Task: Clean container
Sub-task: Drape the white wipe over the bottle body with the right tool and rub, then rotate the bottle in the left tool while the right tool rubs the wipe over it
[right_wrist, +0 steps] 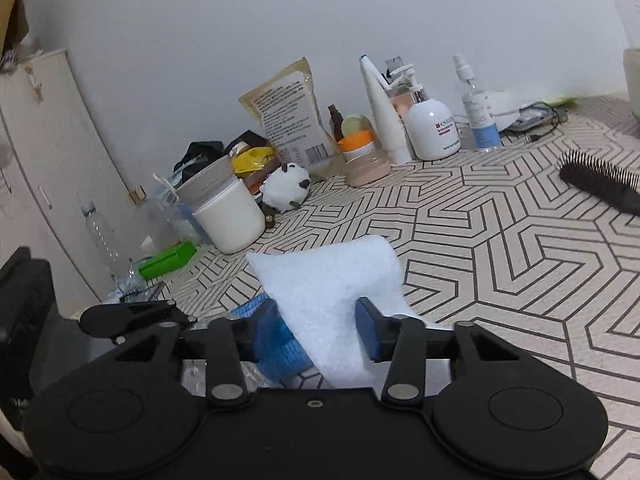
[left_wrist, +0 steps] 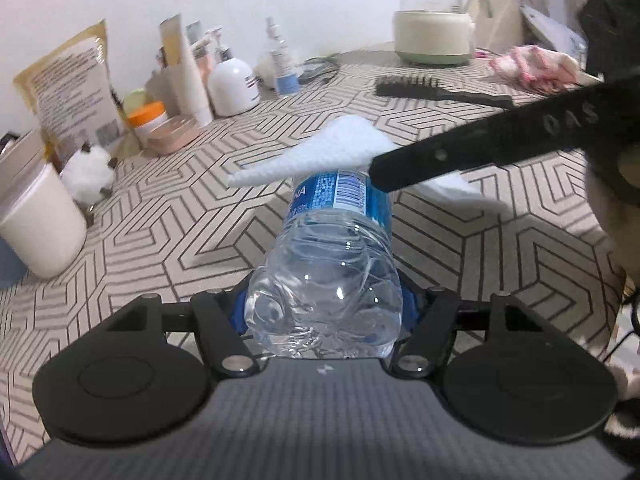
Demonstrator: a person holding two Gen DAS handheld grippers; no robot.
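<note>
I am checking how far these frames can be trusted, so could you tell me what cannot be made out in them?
- Bottle cap end: left wrist view, covered by the white cloth and the right gripper's finger.
- Contact between cloth and bottle: right wrist view, the cloth hides it.
- Small print on the bottle label: too small and blurred.
- Kettle lid: cut off by the top edge.
- Left gripper fingertips: hidden behind the bottle.

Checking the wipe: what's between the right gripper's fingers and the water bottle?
A white cloth. The left wrist view shows it draped over the water bottle, under the right gripper; the left gripper holds the bottle.
</note>
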